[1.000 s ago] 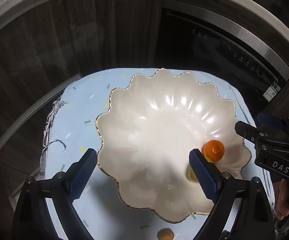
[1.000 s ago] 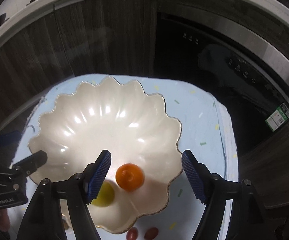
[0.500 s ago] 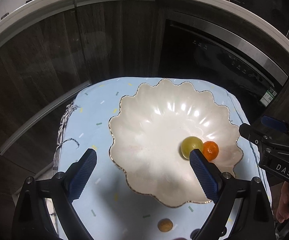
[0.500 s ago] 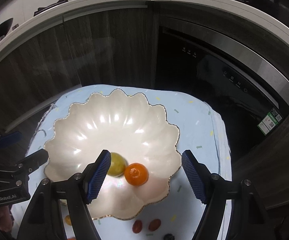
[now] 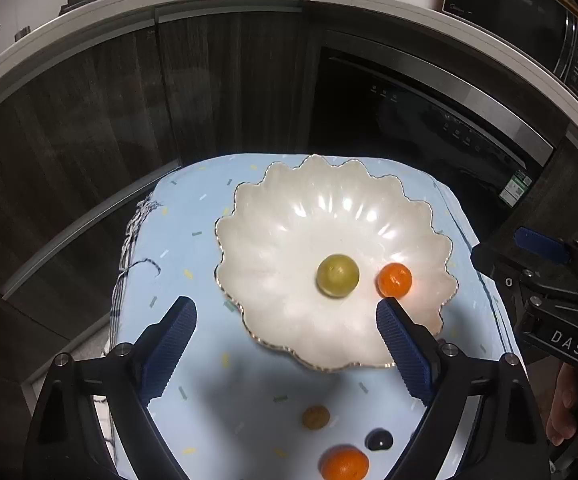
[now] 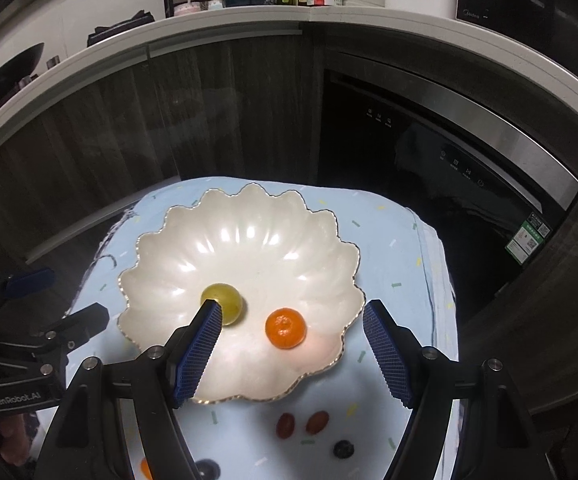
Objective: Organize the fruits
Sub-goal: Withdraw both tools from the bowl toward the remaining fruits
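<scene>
Both empty: left gripper point(image 5: 285, 312) wide, closing slightly; right gripper point(image 6: 293, 328) open. Mandarin point(image 5: 344, 462) (soft, rolls) probably wants gentle side pinch.

My left gripper point(image 5: 285, 312) hangs above the blue cloth point(image 5: 193, 248), jaws closing with nothing between them. The white bowl point(image 5: 289, 320) holds a green fruit point(image 5: 337, 275) and an orange point(image 5: 394, 279), apart. The right gripper point(image 5: 545, 280) stands at the right edge.
</scene>
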`<state>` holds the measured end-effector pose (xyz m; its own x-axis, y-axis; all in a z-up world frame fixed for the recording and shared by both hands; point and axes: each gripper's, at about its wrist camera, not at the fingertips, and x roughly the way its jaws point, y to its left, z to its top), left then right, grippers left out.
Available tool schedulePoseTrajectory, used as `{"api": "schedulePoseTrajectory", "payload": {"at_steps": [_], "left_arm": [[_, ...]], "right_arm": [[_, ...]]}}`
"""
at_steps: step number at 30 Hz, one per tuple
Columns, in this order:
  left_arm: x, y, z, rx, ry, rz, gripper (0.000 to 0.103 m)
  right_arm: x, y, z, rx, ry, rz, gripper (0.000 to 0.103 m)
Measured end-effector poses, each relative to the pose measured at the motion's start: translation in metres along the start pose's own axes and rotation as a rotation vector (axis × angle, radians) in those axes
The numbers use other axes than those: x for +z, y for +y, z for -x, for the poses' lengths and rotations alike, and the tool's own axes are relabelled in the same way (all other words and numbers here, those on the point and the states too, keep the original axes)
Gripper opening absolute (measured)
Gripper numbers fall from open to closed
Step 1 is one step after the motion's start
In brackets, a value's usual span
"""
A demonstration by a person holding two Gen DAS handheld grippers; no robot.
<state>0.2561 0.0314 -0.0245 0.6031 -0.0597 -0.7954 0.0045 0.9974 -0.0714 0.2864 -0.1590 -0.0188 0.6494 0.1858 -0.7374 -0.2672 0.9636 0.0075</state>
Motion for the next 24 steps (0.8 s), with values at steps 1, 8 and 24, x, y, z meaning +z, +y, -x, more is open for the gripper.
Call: {"api": "schedulePoseTrajectory", "payload": {"at_steps": [1,8,24], "left_arm": [[-0.003,0.0,0.002,0.001,-0.001,-0.001,0.091],[-0.022,-0.001,0.015,-0.016,0.002,0.008,0.091],[-0.067,-0.025,0.033,-0.032,-0.018,-0.052,0.087]], "right_arm": [[-0.002,0.001,0.003,0.002,-0.004,0.002,0.074],[-0.017,0.011,0.024,0.01,-0.04,0.025,0.074],[-0.071,0.004,0.047,-0.002,-0.038,0.009,0.074]]}}
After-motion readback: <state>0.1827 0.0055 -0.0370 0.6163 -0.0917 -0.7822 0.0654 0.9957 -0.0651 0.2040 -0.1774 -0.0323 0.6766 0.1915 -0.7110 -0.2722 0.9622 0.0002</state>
